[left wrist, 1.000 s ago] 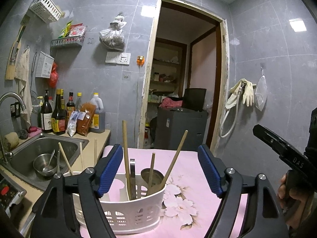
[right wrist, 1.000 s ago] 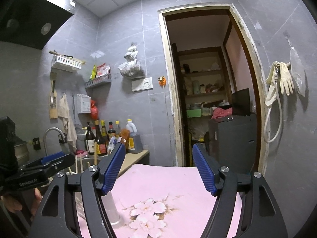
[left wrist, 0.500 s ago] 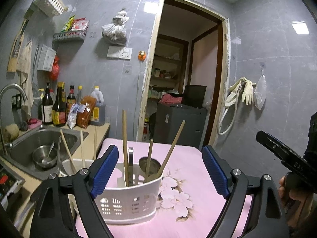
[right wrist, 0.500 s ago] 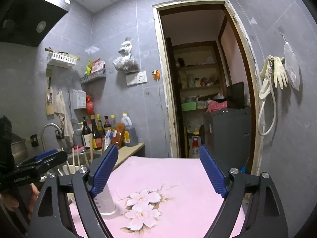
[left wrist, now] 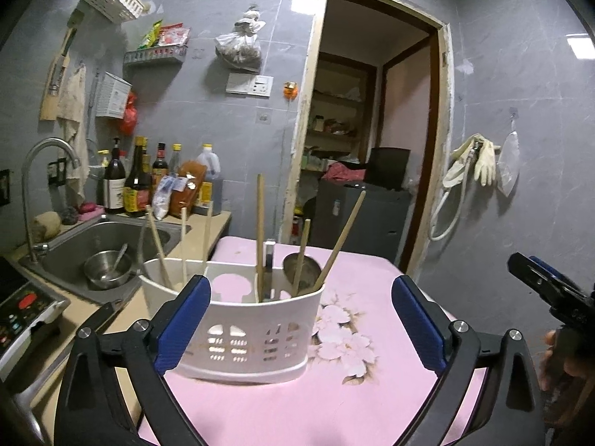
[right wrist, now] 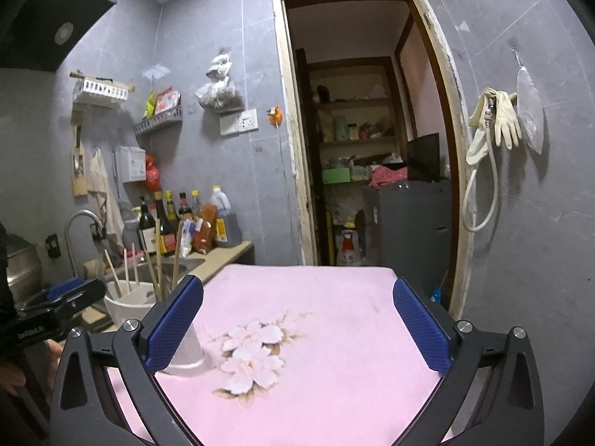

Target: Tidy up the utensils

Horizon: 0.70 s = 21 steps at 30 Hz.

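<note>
A white utensil caddy (left wrist: 256,334) stands on the pink flowered tablecloth (left wrist: 334,401). It holds several wooden chopsticks (left wrist: 260,230), a dark-handled tool and a metal ladle (left wrist: 302,267). My left gripper (left wrist: 299,323) is open and empty, just in front of the caddy. My right gripper (right wrist: 293,329) is open and empty above the cloth (right wrist: 316,334), with the caddy (right wrist: 130,303) at its left. Each gripper shows at the edge of the other's view.
A steel sink (left wrist: 104,245) with a bowl and spoon lies left of the table, with a tap (left wrist: 41,171). Sauce bottles (left wrist: 137,182) stand on the counter behind it. An open doorway (left wrist: 372,156) is beyond the table. Gloves (left wrist: 479,160) hang on the right wall.
Both grippers have pulled back and risen a little, so more tablecloth and the whole caddy front show. Both stay open and empty.
</note>
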### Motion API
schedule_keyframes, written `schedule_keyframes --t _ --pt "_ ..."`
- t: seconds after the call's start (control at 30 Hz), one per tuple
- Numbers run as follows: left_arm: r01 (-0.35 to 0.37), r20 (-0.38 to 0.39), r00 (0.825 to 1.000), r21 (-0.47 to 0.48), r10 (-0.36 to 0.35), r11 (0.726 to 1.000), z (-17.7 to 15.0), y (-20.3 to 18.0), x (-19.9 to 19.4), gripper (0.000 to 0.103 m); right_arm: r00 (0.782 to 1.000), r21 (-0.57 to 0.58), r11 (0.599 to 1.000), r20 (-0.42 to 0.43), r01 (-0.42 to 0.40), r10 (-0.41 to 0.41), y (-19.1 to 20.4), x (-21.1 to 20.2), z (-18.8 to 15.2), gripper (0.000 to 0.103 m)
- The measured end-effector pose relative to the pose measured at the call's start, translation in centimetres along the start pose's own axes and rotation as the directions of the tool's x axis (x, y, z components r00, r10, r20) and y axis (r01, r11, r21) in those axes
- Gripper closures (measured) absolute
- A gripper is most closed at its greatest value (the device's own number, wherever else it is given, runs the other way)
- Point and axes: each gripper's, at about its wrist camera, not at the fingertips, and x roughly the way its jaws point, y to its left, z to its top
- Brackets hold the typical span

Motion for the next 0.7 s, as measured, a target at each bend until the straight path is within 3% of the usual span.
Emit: schedule_keyframes --t 0.23,0.7 --pt "-0.043 0.008 0.999 0.005 0.043 0.999 -0.9 -0.3 -1.4 0.007 0.999 -0.022 0.999 -0.008 0.035 -0.035 0.8 -2.0 -0.9 0.000" --pt "-0.064 0.009 0.998 0.025 0.064 0.998 -3.5 0.1 -4.4 0.007 0.995 -0.039 0.994 0.013 0.102 -0.102 1.6 -5.5 -3.5 0.000"
